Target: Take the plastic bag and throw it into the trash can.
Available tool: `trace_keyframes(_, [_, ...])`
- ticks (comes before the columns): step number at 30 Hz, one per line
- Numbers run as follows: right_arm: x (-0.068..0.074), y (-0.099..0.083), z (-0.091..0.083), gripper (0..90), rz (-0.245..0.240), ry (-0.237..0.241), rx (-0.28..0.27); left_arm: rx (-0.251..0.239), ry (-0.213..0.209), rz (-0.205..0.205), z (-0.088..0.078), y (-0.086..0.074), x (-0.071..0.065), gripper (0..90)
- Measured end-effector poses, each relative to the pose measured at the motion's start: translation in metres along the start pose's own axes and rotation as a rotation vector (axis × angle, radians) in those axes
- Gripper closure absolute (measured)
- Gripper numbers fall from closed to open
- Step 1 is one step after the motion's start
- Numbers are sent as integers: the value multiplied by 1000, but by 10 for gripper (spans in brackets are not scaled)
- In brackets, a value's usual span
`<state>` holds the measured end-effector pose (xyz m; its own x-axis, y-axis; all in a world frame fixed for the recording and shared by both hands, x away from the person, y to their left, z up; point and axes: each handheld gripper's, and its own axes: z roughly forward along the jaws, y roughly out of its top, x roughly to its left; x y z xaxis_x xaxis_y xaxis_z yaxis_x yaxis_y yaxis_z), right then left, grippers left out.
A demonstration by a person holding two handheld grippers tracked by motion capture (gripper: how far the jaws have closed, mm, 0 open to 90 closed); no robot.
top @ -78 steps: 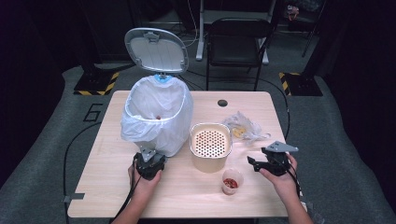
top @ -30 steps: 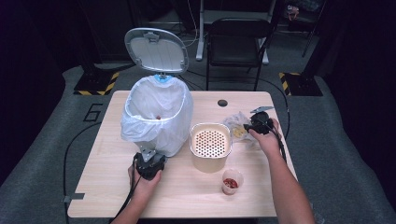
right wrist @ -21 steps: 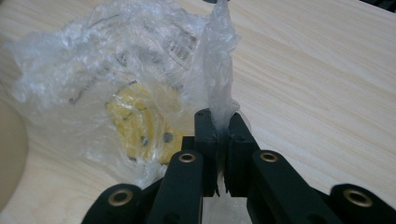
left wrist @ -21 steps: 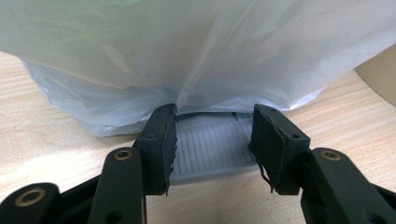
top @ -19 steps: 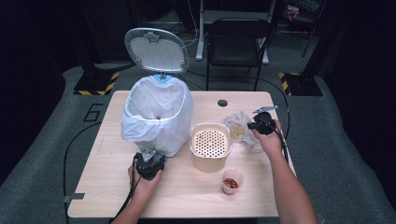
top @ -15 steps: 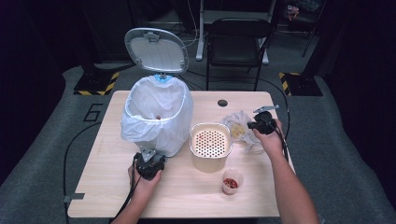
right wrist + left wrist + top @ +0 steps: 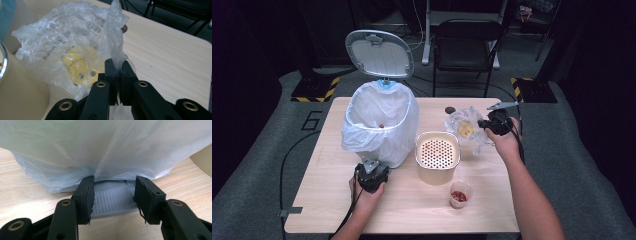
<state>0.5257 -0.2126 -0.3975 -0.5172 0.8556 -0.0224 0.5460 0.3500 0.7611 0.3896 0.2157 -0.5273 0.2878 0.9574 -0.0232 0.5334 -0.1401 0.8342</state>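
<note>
A white-lined pedal bin [image 7: 379, 125] stands at the table's left with its lid [image 7: 379, 52] up. My left gripper [image 7: 371, 172] sits at its foot; in the left gripper view its jaws [image 7: 115, 197] clamp the sides of the grey ribbed pedal [image 7: 113, 200], under the hanging liner [image 7: 105, 147]. My right gripper [image 7: 489, 124] is at the back right, shut [image 7: 117, 68] on a pinched fold of a clear crumpled plastic bag [image 7: 464, 127]. The bag [image 7: 75, 45] holds something yellow and hangs raised from the tabletop.
A cream container with a perforated top [image 7: 437, 156] stands mid-table, beside the bag. A small clear cup with red bits [image 7: 460, 194] is near the front edge. A small dark disc [image 7: 450, 109] lies at the back. A chair [image 7: 467, 50] stands beyond the table.
My right hand went from the cup at the front to the bag, closed on a fold of it and has lifted it upward. The left gripper stayed on the pedal.
</note>
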Motion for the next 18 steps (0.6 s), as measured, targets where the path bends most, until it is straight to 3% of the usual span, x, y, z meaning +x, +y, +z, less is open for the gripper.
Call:
trace_keyframes(6, [2, 15, -18, 876, -2, 7, -20, 1, 1, 3, 0, 0, 0, 503])
trace_keyframes(18, [6, 49, -67, 877, -1, 65, -93, 5, 1, 6, 0, 0, 0, 504])
